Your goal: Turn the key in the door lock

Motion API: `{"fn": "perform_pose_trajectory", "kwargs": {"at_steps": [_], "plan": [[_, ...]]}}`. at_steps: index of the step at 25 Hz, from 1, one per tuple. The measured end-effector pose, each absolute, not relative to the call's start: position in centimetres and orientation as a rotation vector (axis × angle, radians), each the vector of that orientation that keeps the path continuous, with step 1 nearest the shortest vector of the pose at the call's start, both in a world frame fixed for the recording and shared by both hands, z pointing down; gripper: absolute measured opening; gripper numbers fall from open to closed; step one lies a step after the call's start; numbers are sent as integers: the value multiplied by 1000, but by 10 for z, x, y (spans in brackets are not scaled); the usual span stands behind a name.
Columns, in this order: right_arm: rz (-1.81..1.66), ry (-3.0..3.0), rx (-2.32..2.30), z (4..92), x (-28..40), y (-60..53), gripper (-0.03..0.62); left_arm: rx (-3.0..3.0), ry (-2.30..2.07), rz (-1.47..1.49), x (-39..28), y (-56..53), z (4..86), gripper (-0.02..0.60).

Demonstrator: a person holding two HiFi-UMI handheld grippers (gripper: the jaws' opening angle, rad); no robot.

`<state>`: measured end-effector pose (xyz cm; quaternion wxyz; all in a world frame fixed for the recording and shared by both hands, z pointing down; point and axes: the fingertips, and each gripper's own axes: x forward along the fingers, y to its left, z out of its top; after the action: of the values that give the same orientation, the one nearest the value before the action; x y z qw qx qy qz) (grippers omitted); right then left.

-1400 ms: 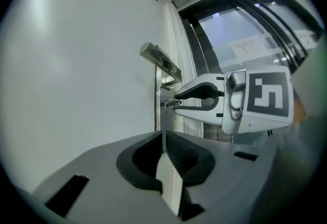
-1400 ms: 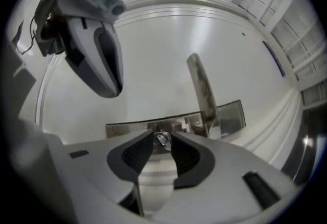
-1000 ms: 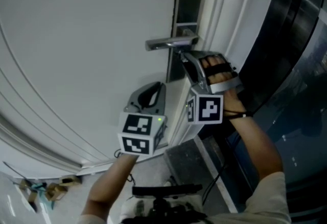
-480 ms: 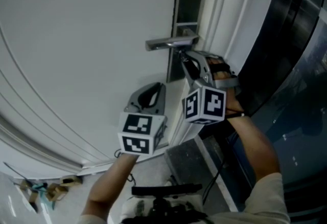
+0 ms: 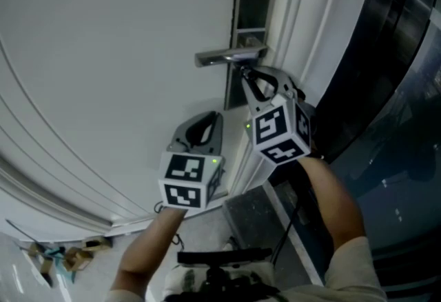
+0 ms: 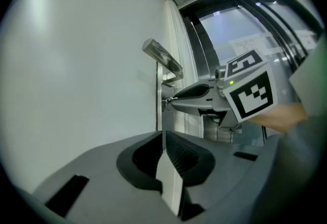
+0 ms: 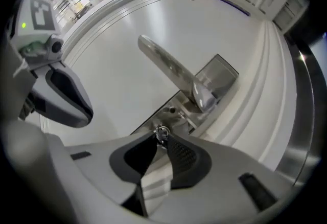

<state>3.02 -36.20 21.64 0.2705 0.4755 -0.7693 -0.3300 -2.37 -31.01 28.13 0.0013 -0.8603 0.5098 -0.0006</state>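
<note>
A silver lever handle (image 5: 227, 56) sticks out of a metal lock plate (image 5: 251, 14) on the white door (image 5: 103, 52). Just below the handle a small key (image 7: 162, 133) sits in the lock. My right gripper (image 5: 242, 75) points level at the door and is shut on the key's head, its marker cube tipped over. In the right gripper view, the right gripper (image 7: 161, 138) has ribbed pads pinching the key. My left gripper (image 5: 204, 118) hangs lower left, apart from the lock, jaws shut with nothing in them. The left gripper view looks along the left gripper (image 6: 163, 136) at the key (image 6: 166, 100).
The white door frame (image 5: 293, 32) runs right of the plate, with dark glass panels (image 5: 393, 87) beyond it. Some scraps (image 5: 48, 256) lie on the floor at the bottom left. A black object (image 5: 220, 256) sits at the bottom edge.
My right gripper has rolled about its own line while staying at the lock; its marker cube has swung round. The left gripper and the handle have not moved.
</note>
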Motion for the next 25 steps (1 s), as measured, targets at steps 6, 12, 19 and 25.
{"fn": "perform_pose_trajectory", "kwargs": {"at_steps": [6,12,19,25], "plan": [[-723,-2219,1341,213,32,-362,83,-2700,1601,2,-24,-310,281,32],[-207,-2608,1359,209,37,-364,31,-2701,1602,2,-25,-309,281,32],[185,-2835,1363,208,40,-365,35,-2705,1602,4,-24,-308,282,32],[616,-3019,1318,207,43,-366,44,-2702,1607,13,-26,-306,281,32]]}}
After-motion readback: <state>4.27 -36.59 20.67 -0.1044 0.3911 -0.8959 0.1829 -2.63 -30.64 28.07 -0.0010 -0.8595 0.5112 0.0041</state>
